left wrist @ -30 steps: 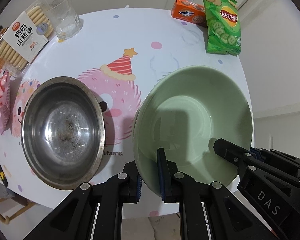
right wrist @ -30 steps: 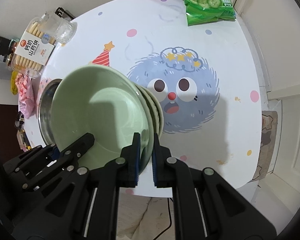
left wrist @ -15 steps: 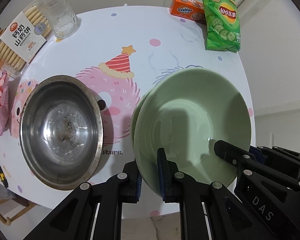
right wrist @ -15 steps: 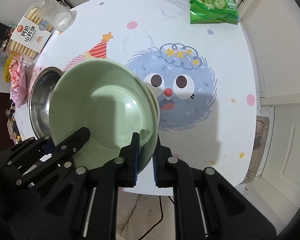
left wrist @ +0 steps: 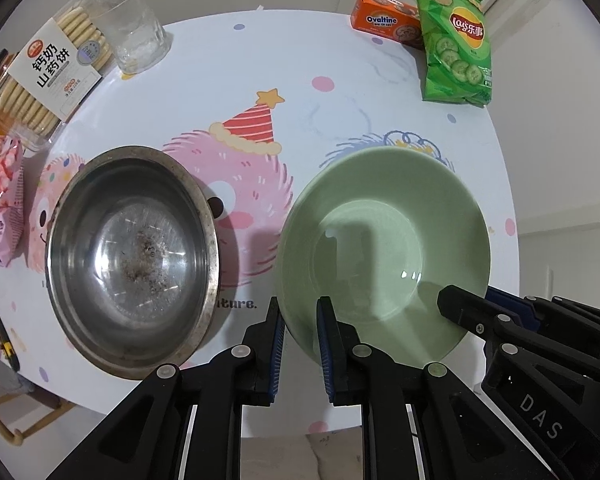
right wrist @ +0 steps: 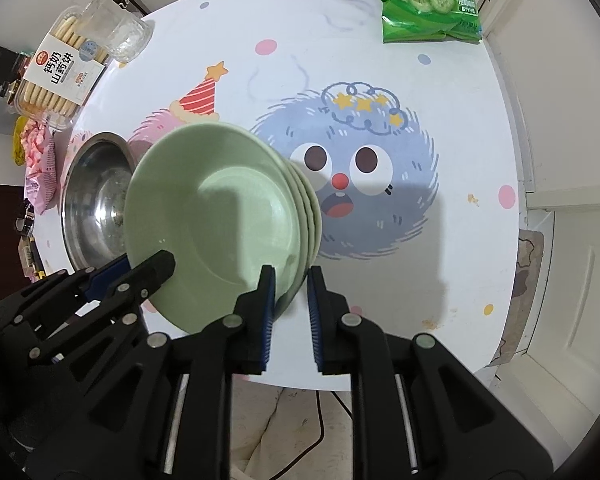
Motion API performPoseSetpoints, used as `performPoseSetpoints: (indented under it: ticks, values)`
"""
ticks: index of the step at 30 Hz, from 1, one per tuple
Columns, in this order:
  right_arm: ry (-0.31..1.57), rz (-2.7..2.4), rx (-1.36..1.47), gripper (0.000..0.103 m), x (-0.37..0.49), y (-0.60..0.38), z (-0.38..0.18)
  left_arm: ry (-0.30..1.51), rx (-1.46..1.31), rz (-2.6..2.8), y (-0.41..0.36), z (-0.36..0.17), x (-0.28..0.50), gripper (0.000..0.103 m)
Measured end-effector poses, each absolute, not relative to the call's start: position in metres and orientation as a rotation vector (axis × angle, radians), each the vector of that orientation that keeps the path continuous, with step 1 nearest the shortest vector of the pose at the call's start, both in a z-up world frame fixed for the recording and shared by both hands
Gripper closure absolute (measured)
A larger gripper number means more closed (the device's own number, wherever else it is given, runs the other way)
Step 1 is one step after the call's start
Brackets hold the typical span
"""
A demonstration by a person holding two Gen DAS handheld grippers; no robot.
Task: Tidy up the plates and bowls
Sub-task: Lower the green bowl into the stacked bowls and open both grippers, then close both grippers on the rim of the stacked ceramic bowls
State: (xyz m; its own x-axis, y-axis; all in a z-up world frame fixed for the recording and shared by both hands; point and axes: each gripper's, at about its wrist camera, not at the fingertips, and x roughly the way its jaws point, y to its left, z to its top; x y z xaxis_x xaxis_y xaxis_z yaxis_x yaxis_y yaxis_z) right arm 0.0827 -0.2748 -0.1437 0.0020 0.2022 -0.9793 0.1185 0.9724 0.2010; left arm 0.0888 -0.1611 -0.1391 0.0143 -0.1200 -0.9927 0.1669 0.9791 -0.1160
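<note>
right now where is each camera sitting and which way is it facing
Left wrist: on the left gripper, looking down at the stack of pale green ceramic bowls and the steel bowl; its opening black fingers straddle the green rim, right gripper intruding.
Right wrist: on the right gripper, looking steeply down at the stack; jaws opening around the rim, left gripper intruding.
Shared: both bowls, round cartoon-print table, green chip bag.

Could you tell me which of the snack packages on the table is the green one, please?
The Lay's chip bag at the table's far edge, beside the orange Ovaltine box; the biscuit tray is clear and the sweets packet pink.
</note>
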Motion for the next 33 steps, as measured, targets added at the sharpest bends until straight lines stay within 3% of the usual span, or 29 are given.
performPoseSetpoints:
  ticks: [6, 8, 12, 15, 17, 19, 20, 25, 33]
  values:
    - [1.570, 0.074, 0.271, 0.085, 0.083, -0.277, -0.142, 1.540, 0.012, -0.230, -0.157, -0.138, 0.089, 0.085]
    - [1.570, 0.076, 0.282, 0.080, 0.083, -0.280, -0.140, 1.536, 0.000, -0.231, -0.155, -0.136, 0.089, 0.081]
    - [1.541, 0.074, 0.305, 0.050, 0.082, -0.288, -0.133, 1.525, -0.005, -0.240, -0.154, -0.129, 0.089, 0.077]
    - [1.507, 0.072, 0.316, 0.036, 0.081, -0.296, -0.125, 1.494, -0.004, -0.250, -0.153, -0.120, 0.088, 0.058]
    - [1.486, 0.075, 0.334, 0.023, 0.079, -0.304, -0.119, 1.471, -0.015, -0.263, -0.151, -0.113, 0.087, 0.038]
    - [1.467, 0.076, 0.351, 0.007, 0.078, -0.311, -0.114, 1.457, -0.029, -0.280, -0.149, -0.107, 0.086, 0.027]
    - [1.454, 0.078, 0.361, 0.005, 0.077, -0.314, -0.111, 1.452, -0.036, -0.289, -0.148, -0.104, 0.085, 0.021]
    - [1.391, 0.106, 0.459, 0.001, 0.070, -0.335, -0.101, 1.474, -0.155, -0.356, -0.140, -0.102, 0.079, 0.010]
    - [1.320, 0.152, 0.540, 0.001, 0.060, -0.348, -0.111, 1.536, -0.424, -0.325, -0.123, -0.134, 0.059, 0.009]
